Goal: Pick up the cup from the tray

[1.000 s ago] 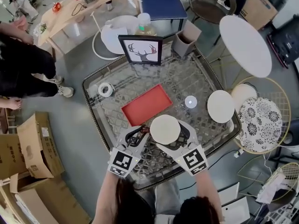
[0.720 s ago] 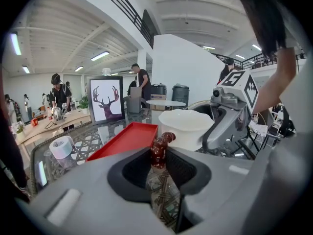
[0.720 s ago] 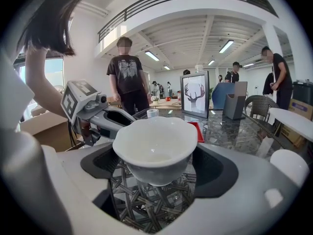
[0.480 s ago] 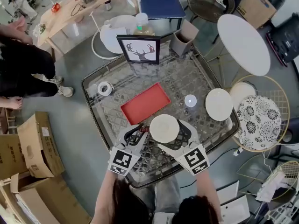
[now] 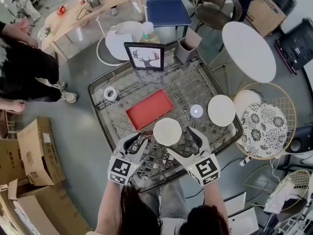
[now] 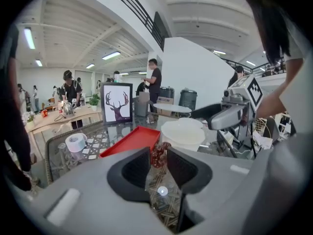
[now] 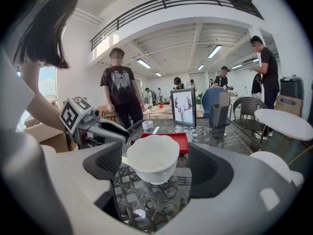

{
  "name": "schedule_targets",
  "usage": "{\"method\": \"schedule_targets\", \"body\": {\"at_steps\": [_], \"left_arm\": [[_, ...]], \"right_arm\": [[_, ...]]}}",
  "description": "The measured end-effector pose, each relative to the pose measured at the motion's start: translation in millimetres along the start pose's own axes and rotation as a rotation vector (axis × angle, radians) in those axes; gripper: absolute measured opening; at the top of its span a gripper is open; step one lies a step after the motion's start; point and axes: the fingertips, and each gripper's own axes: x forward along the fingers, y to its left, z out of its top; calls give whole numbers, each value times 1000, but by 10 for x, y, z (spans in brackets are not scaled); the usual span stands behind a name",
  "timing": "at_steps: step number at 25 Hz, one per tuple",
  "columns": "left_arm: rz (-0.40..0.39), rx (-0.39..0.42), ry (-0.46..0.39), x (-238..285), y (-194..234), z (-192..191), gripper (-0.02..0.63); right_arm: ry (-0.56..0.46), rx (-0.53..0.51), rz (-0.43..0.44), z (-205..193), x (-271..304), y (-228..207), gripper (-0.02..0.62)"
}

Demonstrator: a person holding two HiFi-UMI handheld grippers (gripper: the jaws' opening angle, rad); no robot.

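The white cup (image 5: 167,131) is upright, mouth to the ceiling, low in the middle of the frame. It is over the glass bench (image 5: 195,82), just below a corner of the red tray (image 5: 146,110). My right fingers (image 7: 215,170) are wide apart round it and have just been closing a bit; a gap shows. My left fingers (image 6: 134,170) pinch a small dark red thing (image 6: 160,154). A deer picture (image 5: 144,56) stands at the bench's top edge. Cardboard boxes (image 5: 29,151) sit on the grey floor.

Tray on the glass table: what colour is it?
The tray is plain red, clearest in the head view.
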Motion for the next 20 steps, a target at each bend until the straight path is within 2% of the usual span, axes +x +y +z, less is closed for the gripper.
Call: {"method": "schedule_targets", "body": {"at_steps": [2, 4, 7, 8, 10, 14, 20], "left_arm": [[19, -51, -58, -138, -59, 185, 106], [26, -69, -98, -252, -145, 372, 101], [18, -31, -102, -367, -314, 548, 98], [16, -18, -100, -407, -368, 589, 95], [10, 3, -98, -484, -461, 666, 78], [1, 71, -75, -662, -605, 768, 0], [41, -6, -173, -931, -605, 1102, 0]], "right_arm": [[-6, -1, -8, 93, -109, 77, 392], [-36, 19, -18, 230, -227, 153, 293], [-77, 41, -56, 420, -379, 230, 161], [-81, 39, -67, 463, -425, 265, 137], [-81, 27, -86, 533, -509, 332, 30], [-56, -9, -96, 601, -629, 484, 23], [-88, -21, -102, 864, -761, 692, 21]]}}
